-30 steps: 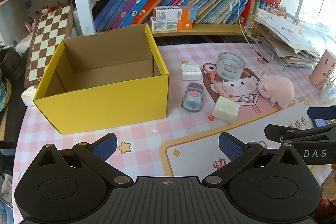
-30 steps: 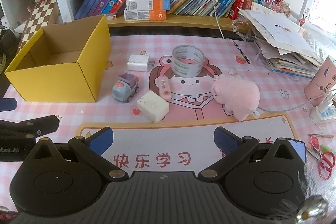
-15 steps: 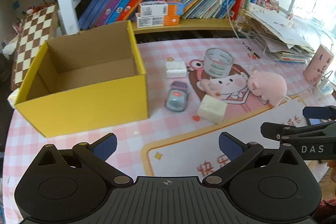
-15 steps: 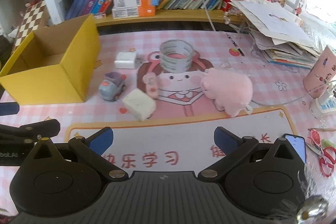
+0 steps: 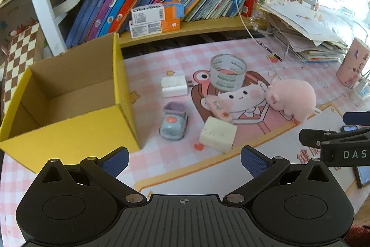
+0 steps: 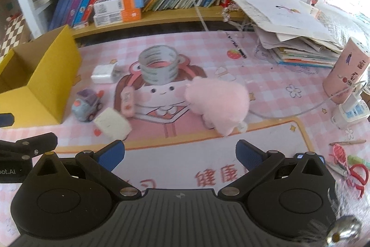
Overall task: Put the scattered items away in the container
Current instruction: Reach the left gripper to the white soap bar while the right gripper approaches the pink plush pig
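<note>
Both hand-held grippers gape empty: left (image 5: 183,157) facing sponge (image 5: 218,134), right (image 6: 180,153) facing plush pig (image 6: 218,103).

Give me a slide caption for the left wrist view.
Open left gripper faces a toy car, sponge block and tape roll beside an empty yellow box.

Yellow box (image 6: 41,75) cropped at left edge

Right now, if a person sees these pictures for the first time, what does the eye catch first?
Probably the yellow cardboard box at the left, open-topped with nothing visible inside. Next the pink plush toy on the cartoon desk mat, right of the tape roll. Both grippers hover open and empty.
</note>
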### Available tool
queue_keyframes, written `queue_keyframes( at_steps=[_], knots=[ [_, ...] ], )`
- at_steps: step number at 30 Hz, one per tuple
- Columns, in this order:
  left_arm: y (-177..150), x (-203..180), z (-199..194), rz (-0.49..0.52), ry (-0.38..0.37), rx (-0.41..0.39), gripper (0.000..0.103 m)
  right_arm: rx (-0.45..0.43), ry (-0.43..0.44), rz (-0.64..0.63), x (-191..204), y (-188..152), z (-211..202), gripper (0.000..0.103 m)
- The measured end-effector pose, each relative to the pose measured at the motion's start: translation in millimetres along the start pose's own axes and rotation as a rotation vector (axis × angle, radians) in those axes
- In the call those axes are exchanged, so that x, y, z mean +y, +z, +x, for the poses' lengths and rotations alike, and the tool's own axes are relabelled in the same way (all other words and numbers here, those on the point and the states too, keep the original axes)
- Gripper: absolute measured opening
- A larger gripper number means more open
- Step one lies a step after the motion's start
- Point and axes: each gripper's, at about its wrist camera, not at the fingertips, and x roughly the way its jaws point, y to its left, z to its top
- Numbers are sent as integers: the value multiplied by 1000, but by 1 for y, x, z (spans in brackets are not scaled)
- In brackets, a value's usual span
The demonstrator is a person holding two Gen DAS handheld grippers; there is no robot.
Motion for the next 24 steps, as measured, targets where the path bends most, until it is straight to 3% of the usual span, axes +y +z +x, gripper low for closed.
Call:
queue_keyframes(
  at_steps=[11,24],
  knots=[
    [8,-27,18,74,-51,-38,103,-53,-27,-15,-31,7,20,103],
    [15,-34,51,53,-30,42,103,-21,30,-10,-46,10,48,103]
  ],
)
